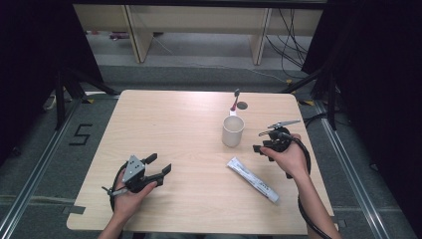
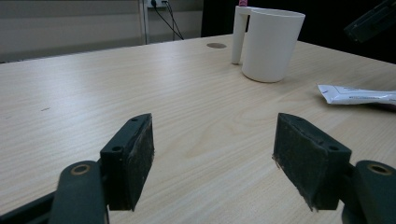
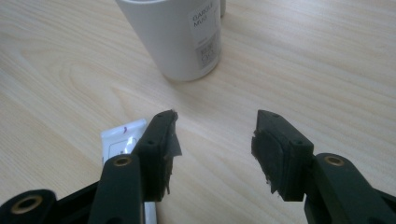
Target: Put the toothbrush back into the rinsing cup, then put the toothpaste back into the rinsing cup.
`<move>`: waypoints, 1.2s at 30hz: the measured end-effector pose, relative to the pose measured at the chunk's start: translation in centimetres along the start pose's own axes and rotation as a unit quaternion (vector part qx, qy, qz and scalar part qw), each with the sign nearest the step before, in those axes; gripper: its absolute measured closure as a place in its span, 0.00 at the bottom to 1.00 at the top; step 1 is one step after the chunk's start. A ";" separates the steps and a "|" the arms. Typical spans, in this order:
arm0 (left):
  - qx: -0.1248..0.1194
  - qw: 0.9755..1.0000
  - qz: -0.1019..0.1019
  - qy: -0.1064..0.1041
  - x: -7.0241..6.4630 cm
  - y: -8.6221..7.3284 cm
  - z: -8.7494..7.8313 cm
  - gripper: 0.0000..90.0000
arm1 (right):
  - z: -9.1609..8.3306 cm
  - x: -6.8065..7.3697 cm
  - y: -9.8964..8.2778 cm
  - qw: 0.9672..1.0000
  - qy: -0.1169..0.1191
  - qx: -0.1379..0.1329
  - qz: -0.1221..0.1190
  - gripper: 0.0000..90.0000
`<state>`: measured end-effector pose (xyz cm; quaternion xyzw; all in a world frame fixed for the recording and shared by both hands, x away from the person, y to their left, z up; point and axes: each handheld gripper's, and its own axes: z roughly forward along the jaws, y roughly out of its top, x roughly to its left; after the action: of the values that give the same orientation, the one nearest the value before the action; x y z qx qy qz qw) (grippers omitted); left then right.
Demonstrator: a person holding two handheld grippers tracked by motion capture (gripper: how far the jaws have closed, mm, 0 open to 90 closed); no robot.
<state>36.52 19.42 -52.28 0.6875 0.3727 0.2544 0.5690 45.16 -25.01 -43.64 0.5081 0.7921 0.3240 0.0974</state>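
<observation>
A white cup (image 1: pixel 233 130) stands upright right of the table's middle, its handle visible in the left gripper view (image 2: pixel 268 44). A white toothpaste tube (image 1: pixel 253 179) lies flat nearer the front, to the cup's right. My left gripper (image 1: pixel 160 164) rests low at the front left, jaws open and empty (image 2: pixel 215 123), pointing toward the cup. My right gripper (image 1: pixel 259 141) hovers just right of the cup, open with nothing between its pads (image 3: pixel 215 119). The cup (image 3: pixel 182 37) is right ahead of it, and the tube's end (image 3: pixel 122 140) lies under its left finger.
A toothbrush (image 1: pixel 234 101) with a pink part lies beyond the cup, beside a dark round spot (image 1: pixel 242 105) on the wooden table (image 1: pixel 164 124). Black cables trail from both grippers. The right table edge is close behind my right hand.
</observation>
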 end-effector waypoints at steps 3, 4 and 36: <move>0.005 1.000 0.001 0.002 -0.1 0.0 -0.2 0.32 | 0.1 -0.2 -0.2 1.000 0.000 0.012 -0.012 0.55; 0.004 1.000 0.001 0.002 -0.1 0.0 -0.2 0.32 | 0.3 -0.1 -0.3 1.000 0.002 0.006 -0.006 0.55; 0.012 1.000 0.005 -0.001 -0.2 0.0 -0.1 0.32 | 3.5 4.7 0.0 0.944 0.038 0.292 -0.147 0.53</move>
<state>36.34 19.30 -52.21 0.6965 0.3717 0.2517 0.5597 44.72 -19.46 -45.51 0.3792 0.9211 0.0790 -0.0386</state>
